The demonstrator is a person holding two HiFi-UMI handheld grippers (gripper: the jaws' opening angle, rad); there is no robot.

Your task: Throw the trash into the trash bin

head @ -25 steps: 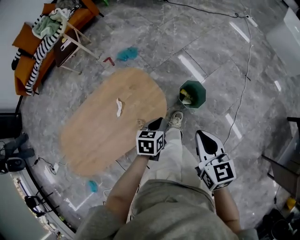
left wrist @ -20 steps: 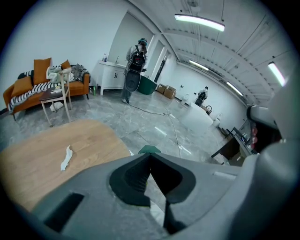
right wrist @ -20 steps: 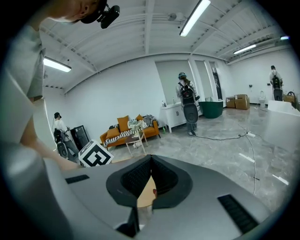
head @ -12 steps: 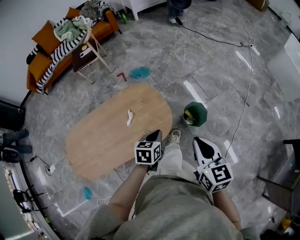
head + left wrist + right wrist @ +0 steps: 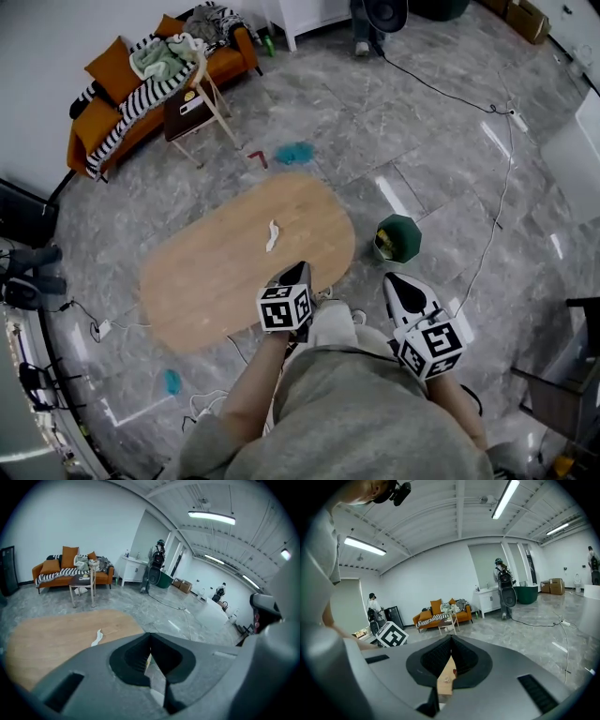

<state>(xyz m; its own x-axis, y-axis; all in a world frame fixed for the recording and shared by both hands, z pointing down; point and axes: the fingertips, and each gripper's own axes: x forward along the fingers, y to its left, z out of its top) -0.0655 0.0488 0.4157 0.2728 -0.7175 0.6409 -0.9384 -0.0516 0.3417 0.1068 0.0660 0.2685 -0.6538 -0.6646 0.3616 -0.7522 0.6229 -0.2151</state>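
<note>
Both grippers stayed empty over the last second: left gripper (image 5: 300,270) and right gripper (image 5: 396,281) have jaws pressed together on nothing. White paper scrap (image 5: 272,234) hasn't left the wooden table (image 5: 187,291), centre frame, while the green trash bin (image 5: 397,238) slid down to centre-right. Looks like one pickup left.
</note>
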